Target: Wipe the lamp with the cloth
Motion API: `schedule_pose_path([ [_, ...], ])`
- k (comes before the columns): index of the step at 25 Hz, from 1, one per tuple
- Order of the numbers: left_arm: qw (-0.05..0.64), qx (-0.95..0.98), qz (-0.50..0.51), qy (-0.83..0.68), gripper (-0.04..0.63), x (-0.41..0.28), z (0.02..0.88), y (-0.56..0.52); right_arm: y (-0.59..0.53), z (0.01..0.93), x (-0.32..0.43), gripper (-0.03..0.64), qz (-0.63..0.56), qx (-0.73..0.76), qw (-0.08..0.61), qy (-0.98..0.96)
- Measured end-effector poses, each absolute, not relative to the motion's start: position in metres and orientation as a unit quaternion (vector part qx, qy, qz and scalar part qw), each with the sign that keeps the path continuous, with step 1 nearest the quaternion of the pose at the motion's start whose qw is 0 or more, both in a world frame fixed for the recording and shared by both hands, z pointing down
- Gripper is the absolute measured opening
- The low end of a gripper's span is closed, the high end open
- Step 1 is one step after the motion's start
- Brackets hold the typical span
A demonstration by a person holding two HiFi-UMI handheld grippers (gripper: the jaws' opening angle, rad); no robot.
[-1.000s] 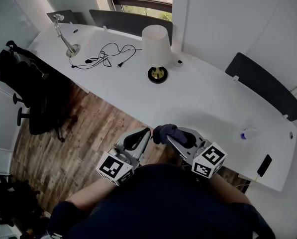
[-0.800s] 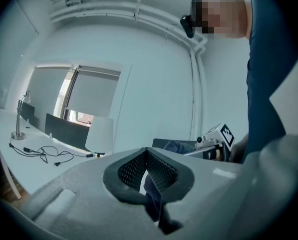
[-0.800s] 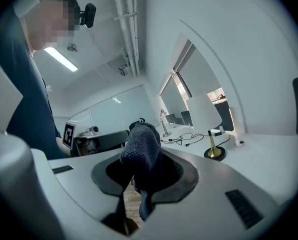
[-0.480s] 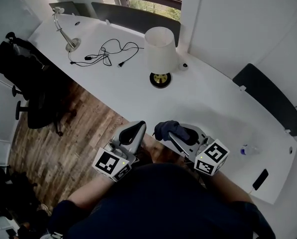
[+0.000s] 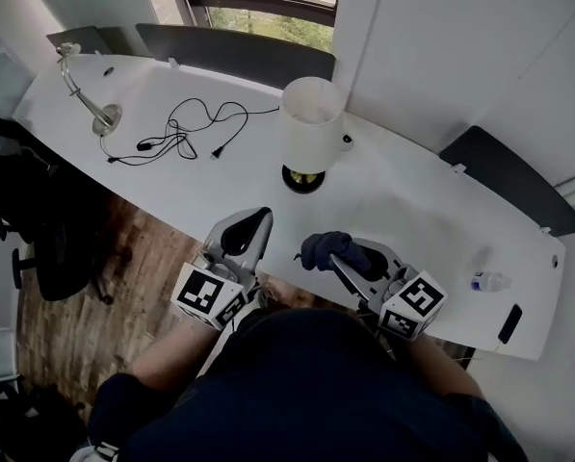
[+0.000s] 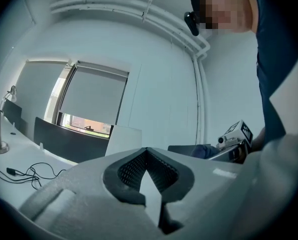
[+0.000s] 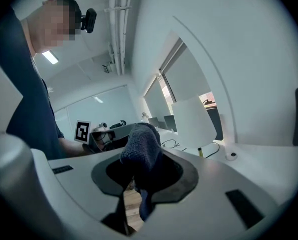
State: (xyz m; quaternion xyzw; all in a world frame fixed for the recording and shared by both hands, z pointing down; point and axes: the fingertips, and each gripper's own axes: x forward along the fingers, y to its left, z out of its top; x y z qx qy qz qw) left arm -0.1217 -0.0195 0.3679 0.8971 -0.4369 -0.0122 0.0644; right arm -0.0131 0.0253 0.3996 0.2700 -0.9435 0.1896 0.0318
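The lamp (image 5: pixel 311 125) has a white shade and a dark round base (image 5: pixel 303 179); it stands on the white desk (image 5: pixel 417 210) near the back wall. My right gripper (image 5: pixel 337 256) is shut on a dark blue cloth (image 5: pixel 326 249), bunched over its jaw tips, just in front of the lamp base. In the right gripper view the cloth (image 7: pixel 141 153) covers the jaws, with the lamp shade (image 7: pixel 193 122) beyond. My left gripper (image 5: pixel 251 223) hovers over the desk's front edge, shut and holding nothing. In the left gripper view the pads (image 6: pixel 131 168) meet at their tips.
A silver desk lamp (image 5: pixel 83 96) and a loose black cable (image 5: pixel 186 128) lie at the desk's left end. A small bottle (image 5: pixel 489 282) and a dark phone (image 5: pixel 510 323) sit at the right end. Dark panels (image 5: pixel 234 51) line the back edge. A black chair (image 5: pixel 22 210) stands left.
Both grippers have come forward from over the floor to the desk's front edge, closer to the lamp. The cloth stays in the right gripper.
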Motion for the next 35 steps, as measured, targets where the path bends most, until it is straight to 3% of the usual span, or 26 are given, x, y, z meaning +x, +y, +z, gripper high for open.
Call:
schedule_pose_path([
  [13, 0.059, 0.911, -0.019, -0.408, 0.006, -0.146, 0.376, -0.109, -0.022, 0.389, -0.021, 0.106, 0.187, 0.346, 0.012, -0.919],
  [35, 0.047, 0.861, 0.005, -0.506, 0.006, -0.14, 0.378, -0.229, -0.121, 0.356, -0.026, 0.106, 0.199, 0.233, -0.051, -0.95],
])
